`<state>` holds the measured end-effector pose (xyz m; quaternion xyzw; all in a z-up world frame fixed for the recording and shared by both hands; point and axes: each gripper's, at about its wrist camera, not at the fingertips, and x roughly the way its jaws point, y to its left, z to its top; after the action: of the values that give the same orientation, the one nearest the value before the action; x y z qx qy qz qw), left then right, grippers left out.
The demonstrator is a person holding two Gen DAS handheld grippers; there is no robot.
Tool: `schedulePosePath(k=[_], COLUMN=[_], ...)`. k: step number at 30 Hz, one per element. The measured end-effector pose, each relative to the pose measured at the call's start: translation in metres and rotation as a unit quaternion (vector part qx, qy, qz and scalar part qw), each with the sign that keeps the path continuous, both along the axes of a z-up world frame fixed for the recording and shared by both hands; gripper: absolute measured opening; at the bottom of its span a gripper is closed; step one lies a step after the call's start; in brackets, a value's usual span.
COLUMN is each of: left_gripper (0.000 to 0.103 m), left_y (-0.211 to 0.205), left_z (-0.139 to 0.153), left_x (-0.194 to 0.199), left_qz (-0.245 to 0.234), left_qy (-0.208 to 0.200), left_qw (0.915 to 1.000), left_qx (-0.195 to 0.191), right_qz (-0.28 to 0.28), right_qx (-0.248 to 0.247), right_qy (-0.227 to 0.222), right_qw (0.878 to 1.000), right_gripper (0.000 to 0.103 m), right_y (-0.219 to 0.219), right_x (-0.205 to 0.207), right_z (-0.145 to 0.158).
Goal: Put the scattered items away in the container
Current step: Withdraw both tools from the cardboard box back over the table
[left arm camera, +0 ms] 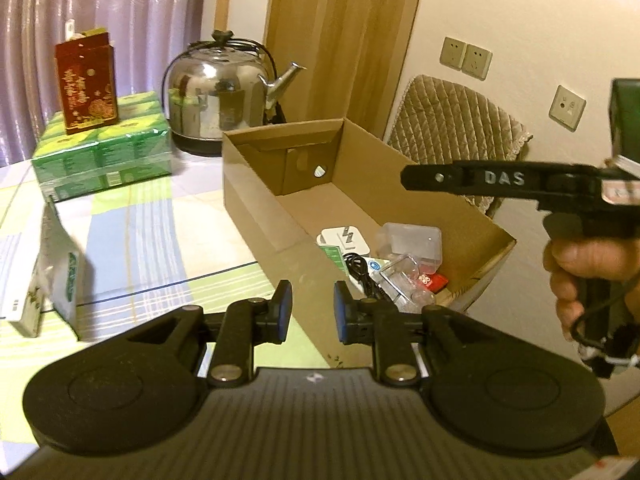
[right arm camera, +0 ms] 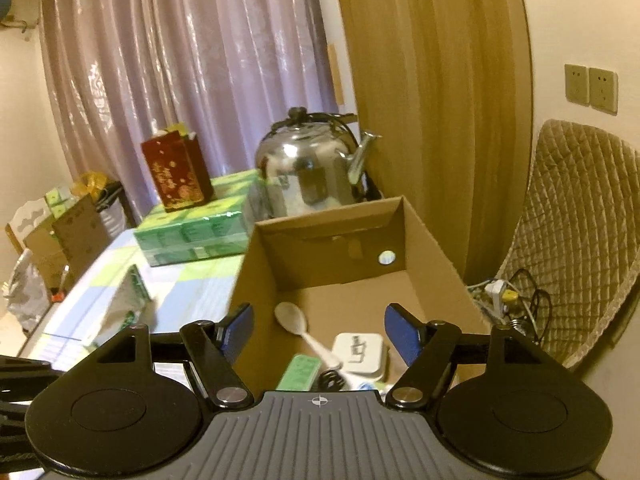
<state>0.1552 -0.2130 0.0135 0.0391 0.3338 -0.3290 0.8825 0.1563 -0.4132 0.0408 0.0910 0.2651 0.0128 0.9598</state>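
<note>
both grippers empty at the cardboard box

nearest the lens in the right wrist view, the right gripper [right arm camera: 319, 330] hangs over the near end of the cardboard box [right arm camera: 434, 240] with its jaws spread wide and nothing between the blue pads [right arm camera: 402, 336]. directly under it lie a wooden spoon [right arm camera: 298, 326], a white plug adapter [right arm camera: 360, 352], a small green packet [right arm camera: 300, 372] and a coil of black cable [right arm camera: 332, 380], so it looks like the spot where things are being let go.

seen from the left wrist, the left gripper [left arm camera: 313, 312] sits just outside the box's near left wall, its jaws a little apart and holding nothing. from this side the box [left arm camera: 248, 184] also shows a clear plastic case [left arm camera: 416, 240] and a small red item [left arm camera: 434, 280] at the near right end; the far half is bare. a hand [left arm camera: 576, 276] grips the handle of the right tool on the right.

out on the checked tablecloth [left arm camera: 132, 240], to the left of the box, a green and white pouch [left arm camera: 60, 276] stands upright with what seems a white booklet [left arm camera: 12, 272] beside it. these look like the likeliest things not yet tidied, and the left gripper is closer to them. farther off, a steel kettle [left arm camera: 220, 92] and a red box [left arm camera: 86, 80] on a green pack [left arm camera: 104, 152] stand neatly, probably not part of the job.
</note>
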Motion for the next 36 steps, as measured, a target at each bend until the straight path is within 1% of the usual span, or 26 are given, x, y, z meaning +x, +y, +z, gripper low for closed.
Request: schedulePosePath(k=[3, 5, 7, 9, 11, 12, 15, 16, 17, 18, 20, 21, 23, 30, 32, 36], left_gripper=[0.019, 0.022, 0.022, 0.024, 0.038, 0.041, 0.055, 0.065, 0.069, 0.07, 0.078, 0.079, 0.087, 0.096, 0.098, 0.099], left_y=[0.017, 0.031, 0.047, 0.065, 0.083, 0.094, 0.126, 0.137, 0.148, 0.158, 0.177, 0.187, 0.204, 0.248, 0.256, 0.264], left_z=[0.001, 0.001, -0.001, -0.003, -0.006, -0.008, -0.013, -0.015, -0.016, -0.018, -0.022, -0.023, -0.025, -0.026, -0.027, -0.031], left_x=[-0.007, -0.011, -0.016, -0.02, -0.023, -0.025, -0.029, -0.03, -0.031, -0.033, -0.037, -0.038, -0.04, -0.039, -0.037, -0.029], left_qz=[0.012, 0.024, 0.036, 0.049, 0.065, 0.076, 0.11, 0.119, 0.128, 0.136, 0.154, 0.162, 0.176, 0.216, 0.223, 0.23], left_qy=[-0.002, -0.002, -0.003, -0.005, -0.005, -0.004, -0.001, 0.001, 0.002, 0.002, 0.005, 0.006, 0.009, 0.011, 0.011, 0.015], left_qw=[0.9999, 0.9997, 0.9993, 0.9987, 0.9977, 0.9969, 0.9937, 0.9926, 0.9915, 0.9903, 0.9875, 0.9862, 0.9834, 0.9752, 0.9734, 0.9718], left_qx=[0.003, 0.005, 0.009, 0.014, 0.018, 0.02, 0.02, 0.022, 0.025, 0.027, 0.033, 0.036, 0.042, 0.049, 0.05, 0.051], right_qz=[0.011, 0.02, 0.028, 0.035, 0.054, 0.061, 0.086, 0.094, 0.102, 0.108, 0.118, 0.123, 0.131, 0.161, 0.166, 0.174], right_qx=[0.003, 0.002, 0.005, 0.009, 0.006, 0.0, -0.013, -0.014, -0.015, -0.017, -0.02, -0.02, -0.018, -0.029, -0.034, -0.039], right_qy=[-0.004, -0.007, -0.009, -0.004, -0.001, -0.001, 0.001, 0.004, 0.008, 0.009, 0.011, 0.012, 0.017, 0.023, 0.027, 0.033], right_qw=[1.0, 1.0, 1.0, 0.999, 0.999, 0.998, 0.996, 0.995, 0.995, 0.994, 0.993, 0.992, 0.991, 0.986, 0.985, 0.983], right_gripper=[0.074, 0.075, 0.077, 0.08, 0.081, 0.082, 0.084, 0.086, 0.087, 0.089, 0.091, 0.091, 0.092, 0.094, 0.095, 0.096], right_y=[0.016, 0.029, 0.042, 0.056, 0.072, 0.08, 0.104, 0.11, 0.118, 0.124, 0.136, 0.141, 0.152, 0.179, 0.185, 0.195], right_x=[-0.015, -0.026, -0.035, -0.042, -0.047, -0.05, -0.054, -0.055, -0.055, -0.056, -0.056, -0.055, -0.052, -0.044, -0.039, -0.032], right_z=[0.004, 0.006, 0.007, 0.007, 0.006, 0.005, 0.003, 0.002, 0.0, -0.001, -0.005, -0.007, -0.01, -0.016, -0.019, -0.023])
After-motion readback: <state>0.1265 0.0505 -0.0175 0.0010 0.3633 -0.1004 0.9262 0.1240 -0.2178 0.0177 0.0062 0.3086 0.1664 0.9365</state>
